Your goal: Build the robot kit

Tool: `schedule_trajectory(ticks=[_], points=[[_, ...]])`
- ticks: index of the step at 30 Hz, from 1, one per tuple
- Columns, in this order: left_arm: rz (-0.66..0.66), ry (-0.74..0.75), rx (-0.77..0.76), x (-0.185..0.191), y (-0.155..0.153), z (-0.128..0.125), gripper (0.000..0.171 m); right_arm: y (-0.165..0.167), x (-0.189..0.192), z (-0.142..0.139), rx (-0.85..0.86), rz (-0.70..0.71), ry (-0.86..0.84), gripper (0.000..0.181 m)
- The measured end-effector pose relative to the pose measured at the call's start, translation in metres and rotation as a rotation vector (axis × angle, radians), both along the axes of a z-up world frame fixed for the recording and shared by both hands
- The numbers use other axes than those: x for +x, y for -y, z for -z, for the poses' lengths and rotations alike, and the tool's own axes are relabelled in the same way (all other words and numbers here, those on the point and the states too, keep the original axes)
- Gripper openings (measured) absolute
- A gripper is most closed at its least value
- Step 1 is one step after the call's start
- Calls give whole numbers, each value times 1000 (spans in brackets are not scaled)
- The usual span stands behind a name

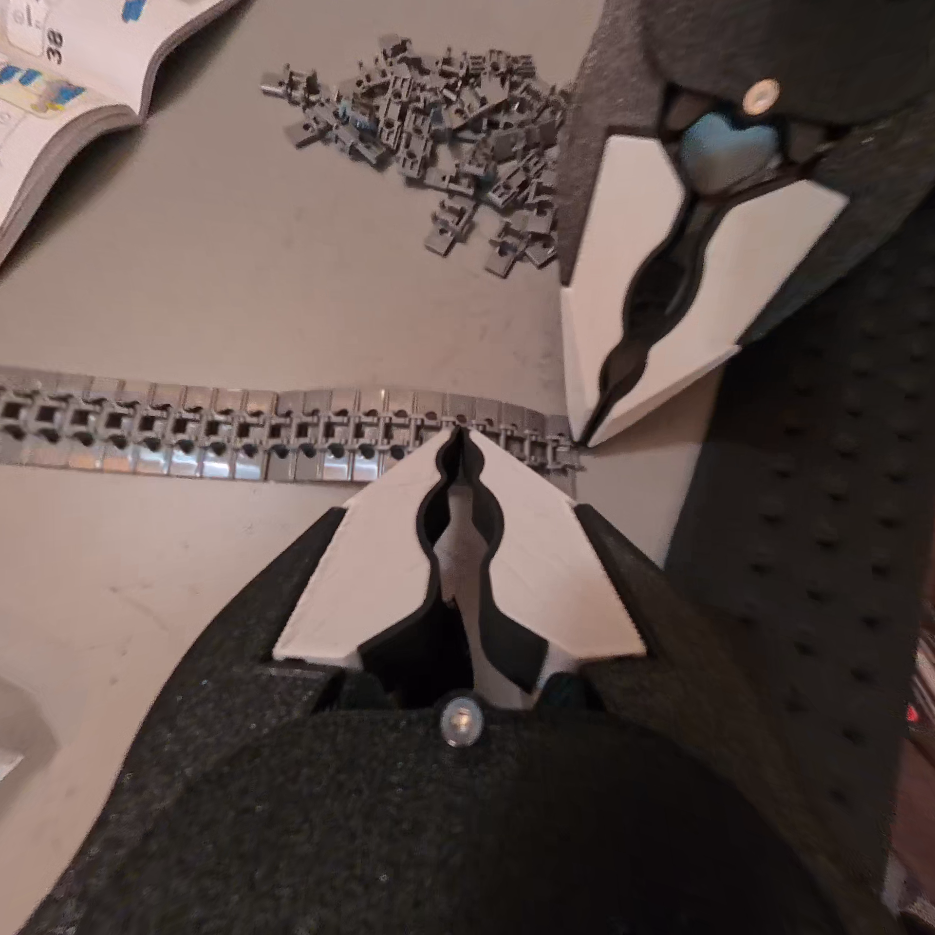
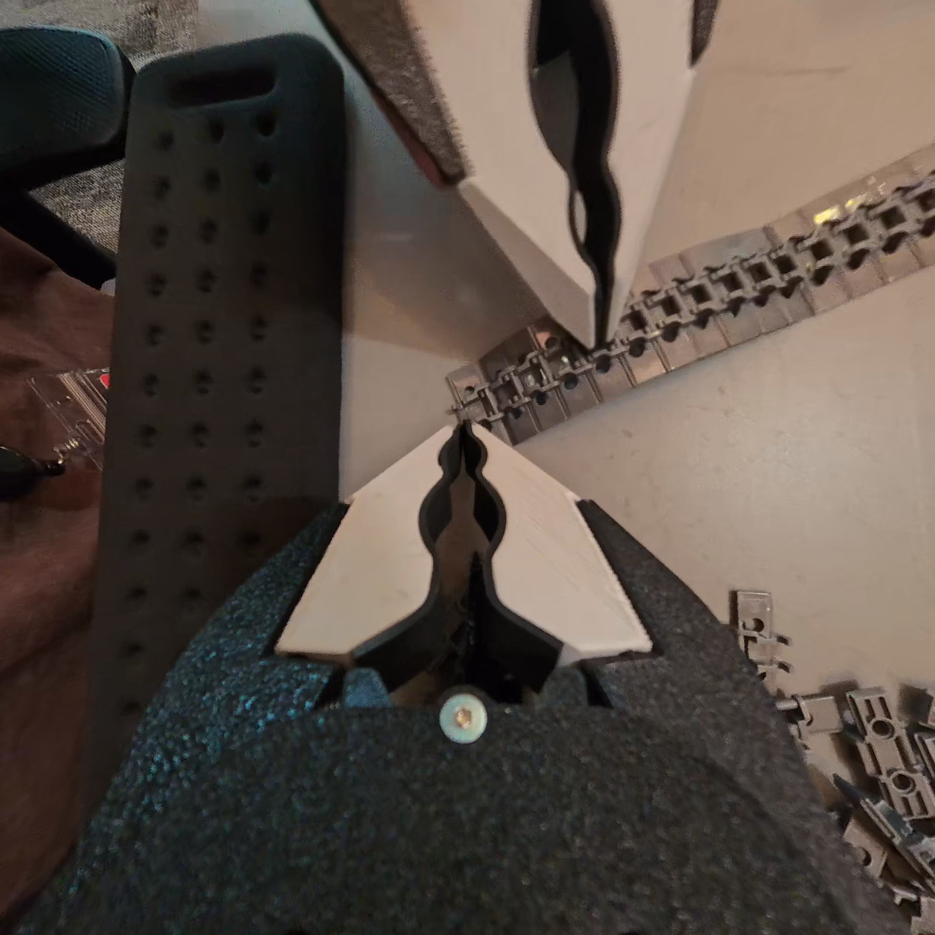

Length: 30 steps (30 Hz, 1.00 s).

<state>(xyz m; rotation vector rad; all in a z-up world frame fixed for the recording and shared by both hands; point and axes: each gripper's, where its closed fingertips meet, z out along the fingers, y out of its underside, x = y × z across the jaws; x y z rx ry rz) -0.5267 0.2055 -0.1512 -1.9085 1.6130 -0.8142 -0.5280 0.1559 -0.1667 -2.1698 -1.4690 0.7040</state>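
Note:
A long chain of joined grey track links (image 1: 253, 435) lies flat across the beige table (image 1: 202, 283). My left gripper (image 1: 459, 432) is shut, and its tips rest on the chain's middle ridge a few links from the right end. My right gripper (image 1: 587, 440) is shut too, with its tips touching the last link at that end. In the right wrist view my right gripper (image 2: 464, 427) meets the chain (image 2: 733, 288) at its near end. The left gripper (image 2: 602, 344) comes down onto the chain from above. Whether either tip pinches a link is hidden.
A pile of loose grey links (image 1: 445, 136) lies behind the chain and shows in the right wrist view (image 2: 885, 759). An open instruction booklet (image 1: 76, 76) is at the far left. The table edge, a dark chair (image 2: 50, 101) and a clear plastic package (image 2: 66, 399) are at the left. My right fingertips sit around 5 centimeters from my left ones. The clear plastic package (image 2: 66, 399) is about 20 centimeters from my right fingertips.

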Motion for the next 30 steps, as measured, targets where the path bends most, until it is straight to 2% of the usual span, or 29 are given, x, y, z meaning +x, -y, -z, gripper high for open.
schedule_trajectory(ticks=[2,8,13,17,19,21,30], points=[[-5,-35,22,1,-4,12,0,0,0,0,-1,1,8,0],[-50,-23,-4,3,-5,13,0,-1,0,2,53,-10,47,0],[-69,2,-11,3,-3,13,0,0,1,-3,-30,21,-30,1],[-76,8,-13,2,-2,13,0,-3,-7,-20,8,19,-100,0],[-78,10,-13,3,-2,13,0,-3,-13,-17,38,6,-80,0],[-80,13,-16,2,-2,13,0,-1,-14,-1,52,-14,-12,0],[-84,9,-2,2,-2,13,0,1,-17,0,93,-15,17,0]])
